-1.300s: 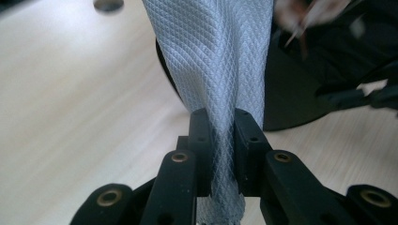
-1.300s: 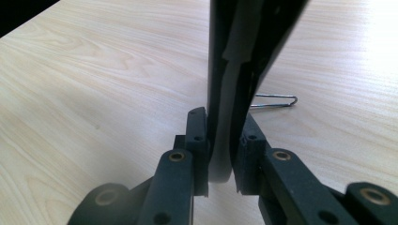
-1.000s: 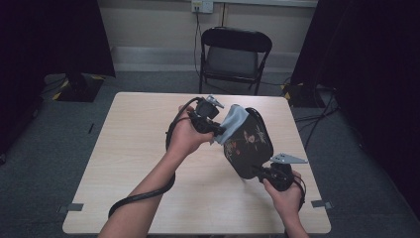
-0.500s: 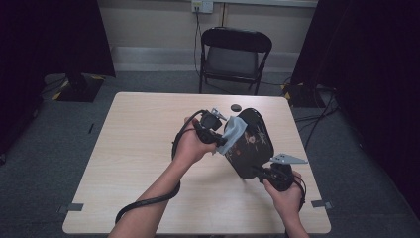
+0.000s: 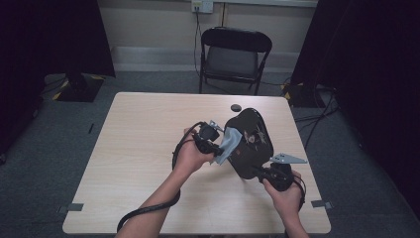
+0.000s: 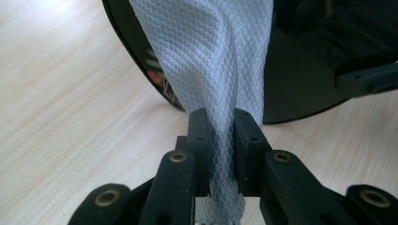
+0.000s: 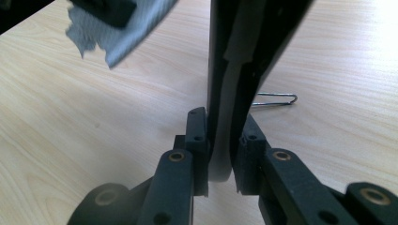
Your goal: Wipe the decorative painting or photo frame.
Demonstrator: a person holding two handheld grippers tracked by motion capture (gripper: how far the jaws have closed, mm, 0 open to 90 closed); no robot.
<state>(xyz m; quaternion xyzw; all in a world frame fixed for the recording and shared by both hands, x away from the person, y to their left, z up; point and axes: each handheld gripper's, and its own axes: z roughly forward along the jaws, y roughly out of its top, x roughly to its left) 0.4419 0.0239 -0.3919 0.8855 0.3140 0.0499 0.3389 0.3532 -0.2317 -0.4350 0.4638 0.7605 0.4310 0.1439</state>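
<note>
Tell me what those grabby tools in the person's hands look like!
Each hand holds black tongs. The left tongs and right tongs have two blocky black jaws on hinged links with brass-coloured rivets. A thick black cable trails from the left one. A grey three-cornered plate sits on top of the right one. The forearms are bare, with no sleeves.

The glossy black domed object (image 5: 250,141) is too small in the high view to identify; both gripper views cut it off at their top edges. The small dark round disc (image 5: 236,107) behind it is too tiny to make out. The pale blue quilted cloth (image 6: 211,70) covers part of the dome's side.
</note>
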